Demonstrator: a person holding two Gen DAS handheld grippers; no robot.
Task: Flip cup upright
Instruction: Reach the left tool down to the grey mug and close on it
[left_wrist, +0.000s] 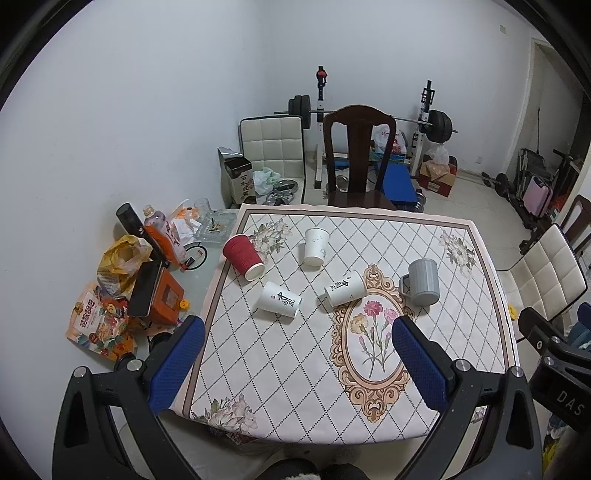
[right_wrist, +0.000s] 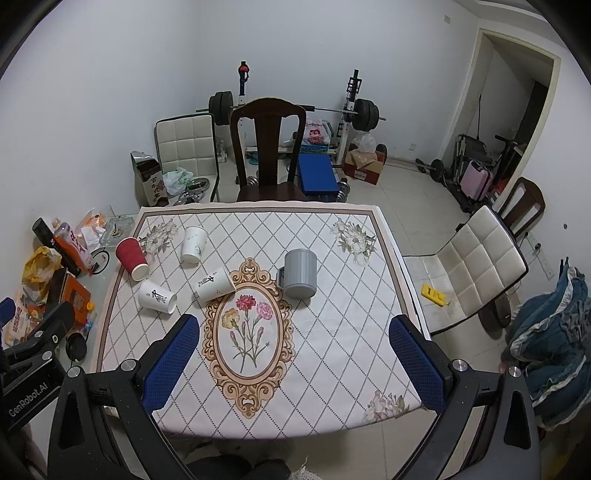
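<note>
- Cups, five in all, on the far half of the surface, which is covered by a floral tablecloth.
- Red ribbed paper cup on its side near the far left corner, mouth toward the near edge.
- White paper cup just right of it, mouth down or steeply tilted; cannot tell which.
- White paper cup with black characters on its side, nearer the left edge.
- Second lettered white cup on its side at the top of the ornate oval frame.
- Grey ribbed mug mouth down, right of the frame, handle to its left.
- Left tool spread wide, blue pads empty, above the near left part.
- Right tool equally wide, holding nothing, above the near edge.
- Dark wooden chair beyond the far edge.
</note>
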